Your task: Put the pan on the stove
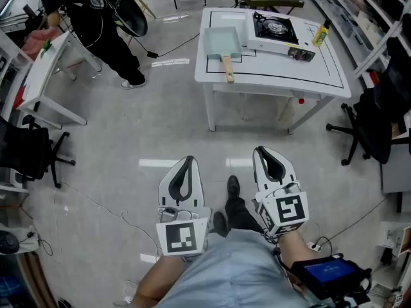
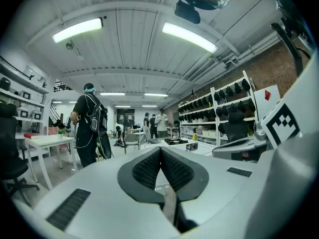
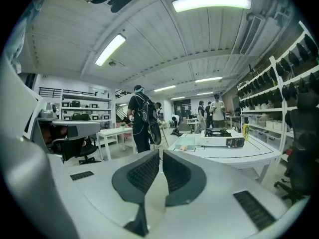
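Note:
A pale green rectangular pan (image 1: 223, 45) with a wooden handle lies on a white table (image 1: 276, 85) across the floor. To its right stands a portable gas stove (image 1: 273, 32). Both grippers are held low near the person's legs, far from the table. My left gripper (image 1: 188, 161) is shut with nothing in it, its jaws meeting in the left gripper view (image 2: 160, 151). My right gripper (image 1: 260, 152) is also shut and empty, its tips nearly touching (image 3: 161, 153). The right gripper view shows the pan (image 3: 187, 142) and the stove (image 3: 220, 137) ahead on the table.
A yellow bottle (image 1: 320, 34) stands at the table's right side. A person in black (image 1: 103, 24) stands at the far left by a white desk (image 1: 48, 76). Office chairs sit at left (image 1: 32, 153) and right (image 1: 372, 124). Cables trail over the floor.

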A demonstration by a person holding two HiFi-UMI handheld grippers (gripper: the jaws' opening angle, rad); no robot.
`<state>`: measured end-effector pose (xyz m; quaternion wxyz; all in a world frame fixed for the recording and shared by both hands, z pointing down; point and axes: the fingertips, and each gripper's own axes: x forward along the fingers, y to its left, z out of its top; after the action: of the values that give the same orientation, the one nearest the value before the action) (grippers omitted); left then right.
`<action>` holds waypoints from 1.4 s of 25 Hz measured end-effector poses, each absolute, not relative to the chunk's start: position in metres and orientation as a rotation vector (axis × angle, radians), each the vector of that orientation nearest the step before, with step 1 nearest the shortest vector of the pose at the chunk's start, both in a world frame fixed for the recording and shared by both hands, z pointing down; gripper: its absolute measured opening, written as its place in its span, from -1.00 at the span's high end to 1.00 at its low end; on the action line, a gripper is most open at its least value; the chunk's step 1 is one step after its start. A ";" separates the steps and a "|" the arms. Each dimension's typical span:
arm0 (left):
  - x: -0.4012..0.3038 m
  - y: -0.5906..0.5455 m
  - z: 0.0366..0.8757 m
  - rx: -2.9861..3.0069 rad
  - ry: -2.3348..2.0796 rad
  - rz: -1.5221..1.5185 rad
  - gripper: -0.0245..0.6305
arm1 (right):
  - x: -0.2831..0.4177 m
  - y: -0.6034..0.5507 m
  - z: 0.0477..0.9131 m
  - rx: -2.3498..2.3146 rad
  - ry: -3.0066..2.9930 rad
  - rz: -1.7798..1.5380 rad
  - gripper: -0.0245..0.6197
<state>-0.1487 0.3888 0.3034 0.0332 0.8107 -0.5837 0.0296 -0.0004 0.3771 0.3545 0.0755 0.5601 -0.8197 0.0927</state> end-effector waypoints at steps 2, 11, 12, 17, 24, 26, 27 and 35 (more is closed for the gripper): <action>-0.146 0.362 0.310 2.483 -1.793 0.135 0.87 | 0.001 0.352 0.363 1.663 -2.461 0.315 0.76; -0.110 0.251 0.305 2.489 -1.822 0.161 0.87 | 0.031 0.244 0.369 1.617 -2.485 0.356 0.76; -0.107 0.241 0.302 2.486 -1.836 0.162 0.87 | 0.035 0.233 0.367 1.613 -2.494 0.354 0.76; -0.090 0.205 0.278 2.497 -1.903 0.183 0.87 | 0.050 0.192 0.348 1.592 -2.546 0.329 0.76; -0.086 0.195 0.260 2.488 -1.975 0.111 0.87 | 0.054 0.161 0.330 1.554 -2.598 0.276 0.76; -0.092 0.193 0.260 2.471 -2.004 0.109 0.87 | 0.052 0.155 0.329 1.541 -2.605 0.264 0.76; -0.095 0.191 0.259 2.461 -2.019 0.102 0.87 | 0.051 0.151 0.329 1.534 -2.608 0.258 0.76; -0.116 0.160 0.269 2.413 -2.051 0.083 0.87 | 0.031 0.118 0.341 1.485 -2.602 0.242 0.77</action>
<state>-0.1157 0.1603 0.2687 -0.0134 0.7616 -0.6473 0.0260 0.0307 0.1176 0.3409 0.0679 0.4930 -0.8637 0.0802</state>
